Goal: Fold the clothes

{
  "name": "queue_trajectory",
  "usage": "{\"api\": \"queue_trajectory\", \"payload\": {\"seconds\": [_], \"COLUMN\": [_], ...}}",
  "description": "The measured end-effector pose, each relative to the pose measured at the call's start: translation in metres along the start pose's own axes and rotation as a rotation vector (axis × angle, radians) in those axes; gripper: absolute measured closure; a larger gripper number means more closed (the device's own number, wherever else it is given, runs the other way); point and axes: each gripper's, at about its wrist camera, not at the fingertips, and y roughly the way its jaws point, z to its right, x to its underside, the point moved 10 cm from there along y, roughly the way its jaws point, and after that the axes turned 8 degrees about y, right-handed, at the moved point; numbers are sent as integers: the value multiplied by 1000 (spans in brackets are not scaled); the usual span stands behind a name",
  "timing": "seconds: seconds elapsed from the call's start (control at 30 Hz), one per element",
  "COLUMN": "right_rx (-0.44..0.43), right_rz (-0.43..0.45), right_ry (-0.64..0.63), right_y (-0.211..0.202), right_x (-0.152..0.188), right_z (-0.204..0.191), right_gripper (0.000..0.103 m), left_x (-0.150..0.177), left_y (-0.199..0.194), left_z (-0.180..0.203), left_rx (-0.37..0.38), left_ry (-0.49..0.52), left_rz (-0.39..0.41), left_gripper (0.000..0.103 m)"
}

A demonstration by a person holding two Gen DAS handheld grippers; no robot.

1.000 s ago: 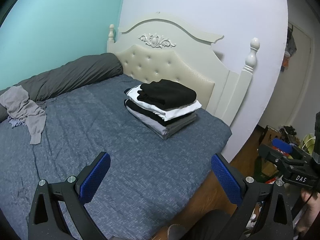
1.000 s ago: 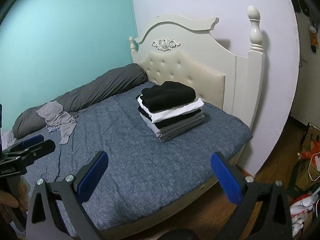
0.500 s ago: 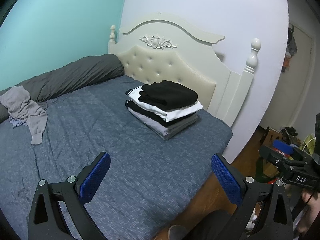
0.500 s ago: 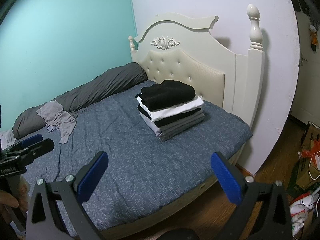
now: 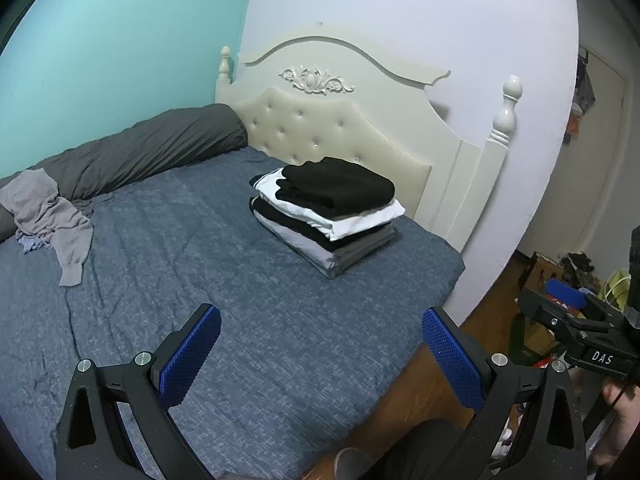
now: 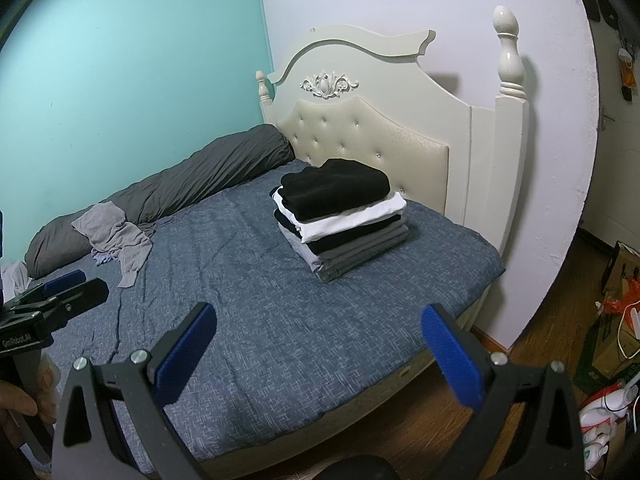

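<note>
A stack of folded clothes, black on top, then white, black and grey, rests on the blue bed near the headboard. A crumpled grey garment lies unfolded at the far left by the rolled duvet. My left gripper hangs open above the bed's near edge, nothing between its blue pads. My right gripper is open too, over the bed's near corner, and empty. Each gripper shows at the edge of the other's view.
A dark grey rolled duvet lies along the teal wall. The cream headboard with posts backs the stack. Wooden floor to the right carries boxes and clutter. A person's hand holds the left gripper's handle.
Both views have drifted slightly; the stack sits a little lower and further right in the left wrist view. Grippers stay open and the clothes have not moved.
</note>
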Motion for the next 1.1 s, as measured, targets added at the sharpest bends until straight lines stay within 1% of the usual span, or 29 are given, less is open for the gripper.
{"api": "queue_trajectory", "payload": {"seconds": [0.57,0.93,1.1], "right_rx": [2,3,4], "right_rz": [-2,-5,-6], "right_ry": [3,4,5], "right_y": [1,1,1], "right_x": [1,2,3], "right_z": [1,1,1], "right_gripper": [0,0,0], "left_x": [3,5,4], "left_y": [1,4,2], "left_z": [-1,0,0], "left_rx": [5,12,9], "left_ry": [-12,-12,-13], "left_rz": [-2,-20,-12], "left_gripper": [1,0,1]}}
